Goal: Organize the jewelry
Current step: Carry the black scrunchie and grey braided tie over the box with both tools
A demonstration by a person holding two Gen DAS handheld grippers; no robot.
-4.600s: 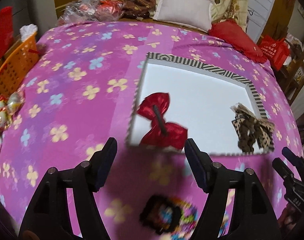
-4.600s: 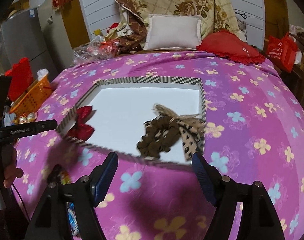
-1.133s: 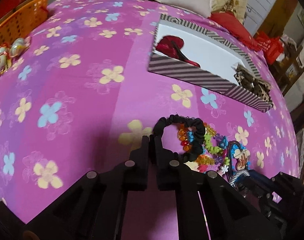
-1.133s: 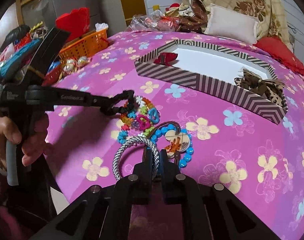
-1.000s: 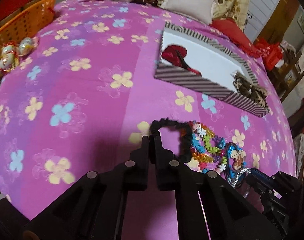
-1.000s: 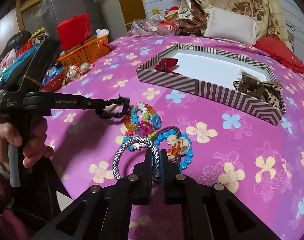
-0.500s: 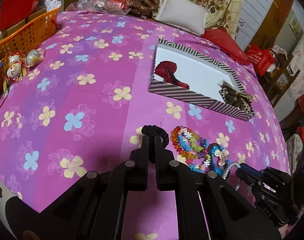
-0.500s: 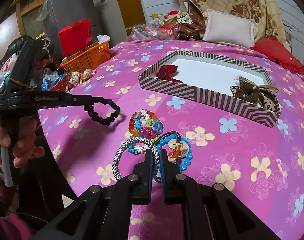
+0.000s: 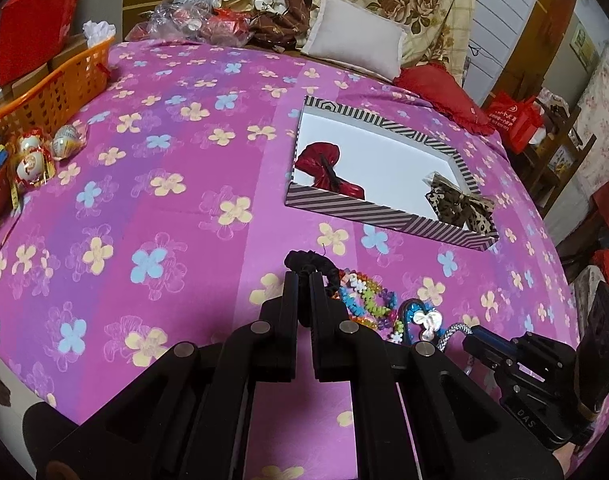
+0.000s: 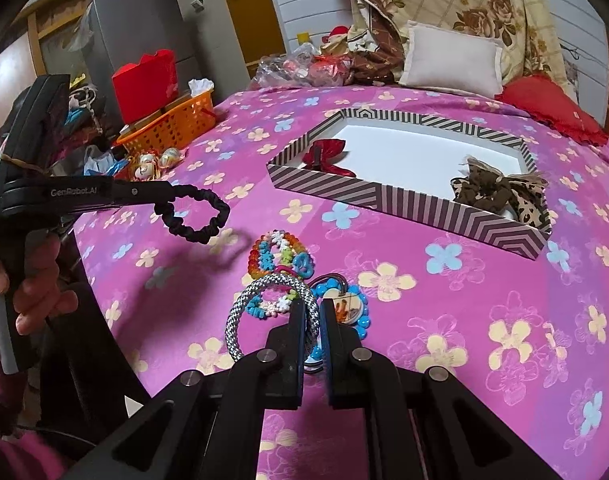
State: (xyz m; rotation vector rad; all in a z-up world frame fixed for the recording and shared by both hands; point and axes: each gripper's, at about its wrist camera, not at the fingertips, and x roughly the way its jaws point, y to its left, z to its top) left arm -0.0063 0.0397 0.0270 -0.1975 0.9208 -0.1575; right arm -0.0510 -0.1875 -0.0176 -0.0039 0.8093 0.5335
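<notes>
My left gripper [image 9: 302, 276] is shut on a black scrunchie [image 9: 309, 259]. In the right wrist view that scrunchie [image 10: 208, 232] hangs in the air from the left gripper [image 10: 165, 197], left of the pile. My right gripper [image 10: 313, 305] is shut on a black-and-white woven band [image 10: 243, 302], raised just over the bedspread. Below lie colourful bead bracelets [image 10: 278, 254] and a blue bead bracelet with a round charm [image 10: 347, 307]. Beyond sits a striped box [image 10: 408, 202] holding a red bow [image 10: 326, 156] and a leopard-print bow [image 10: 500, 192].
Everything lies on a pink flowered bedspread [image 9: 152, 208]. An orange basket [image 9: 52, 88] and decorated eggs [image 9: 36, 156] sit at its left edge. A white pillow [image 9: 356, 44] and a red cushion [image 9: 440, 84] lie behind the box. A hand [image 10: 32, 292] holds the left gripper's handle.
The left gripper has risen with the black scrunchie, lifting it clear of the bead pile. The right gripper stays shut on the woven band, hardly moved. Both stood open earlier.
</notes>
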